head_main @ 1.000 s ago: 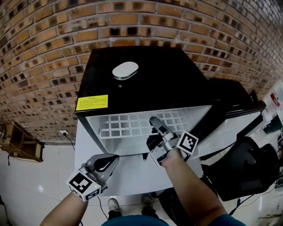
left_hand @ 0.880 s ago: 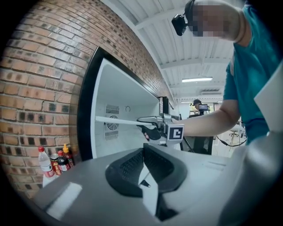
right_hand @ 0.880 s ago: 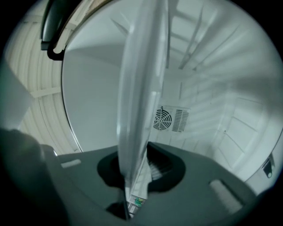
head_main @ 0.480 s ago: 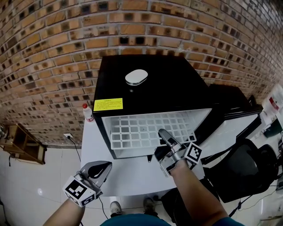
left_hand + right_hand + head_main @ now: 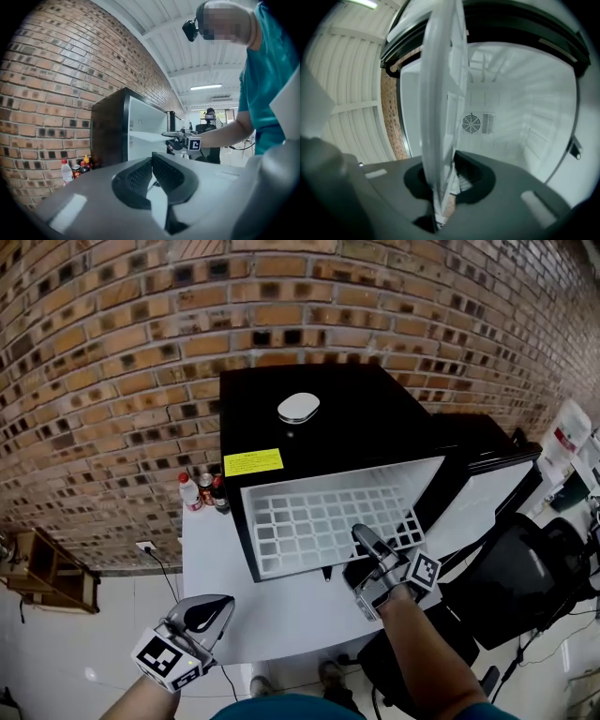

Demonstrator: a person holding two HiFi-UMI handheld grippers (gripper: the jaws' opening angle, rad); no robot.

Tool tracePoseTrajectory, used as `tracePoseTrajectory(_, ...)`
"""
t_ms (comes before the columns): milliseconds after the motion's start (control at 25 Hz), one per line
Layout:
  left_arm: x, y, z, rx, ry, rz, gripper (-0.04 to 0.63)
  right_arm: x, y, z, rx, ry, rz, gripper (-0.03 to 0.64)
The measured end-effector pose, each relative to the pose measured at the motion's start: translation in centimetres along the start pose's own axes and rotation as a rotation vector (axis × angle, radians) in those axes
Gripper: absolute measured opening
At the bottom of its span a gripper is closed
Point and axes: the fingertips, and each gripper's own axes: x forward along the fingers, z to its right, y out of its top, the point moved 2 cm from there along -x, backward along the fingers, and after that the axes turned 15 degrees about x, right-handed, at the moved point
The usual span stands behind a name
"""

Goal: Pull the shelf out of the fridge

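In front of the fridge (image 5: 328, 432) and off to its left, the left gripper (image 5: 214, 610) is held with jaws together on nothing. The shelf (image 5: 323, 521) is seen projecting far out of the fridge's open front, its front edge clamped in the right gripper (image 5: 370, 545). Only its rear part appears left to be cleared.

No wording can be read anywhere.

- Yellow sticker (image 5: 253, 462) on the front left corner of the black fridge (image 5: 375, 423) top. It has lines of dark print, too small to read.
- Square black-and-white marker (image 5: 169, 659) on the cube of the left gripper (image 5: 223, 602), and a like one on the cube of the right gripper (image 5: 362, 536). Both are patterns only, no letters.
- Bottles (image 5: 190, 491) beside the fridge have red labels, illegible.
- White container (image 5: 565, 435) at far right has a red patch, unreadable.
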Motion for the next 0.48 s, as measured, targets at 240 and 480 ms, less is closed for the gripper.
tracePoseTrajectory(240, -1.5, -0.1, 0.3, 0.015, -0.058, 0.0, -0.018, -1.7, -1.1, 0.1, -0.003, -0.006, 0.04, 0.039)
tracePoseTrajectory(480, -0.3, 1.5, 2.3, 0.017, -0.032, 0.017, -0.018, -3.2, -2.5, -0.8, -0.025, 0.011, 0.006, 0.026)
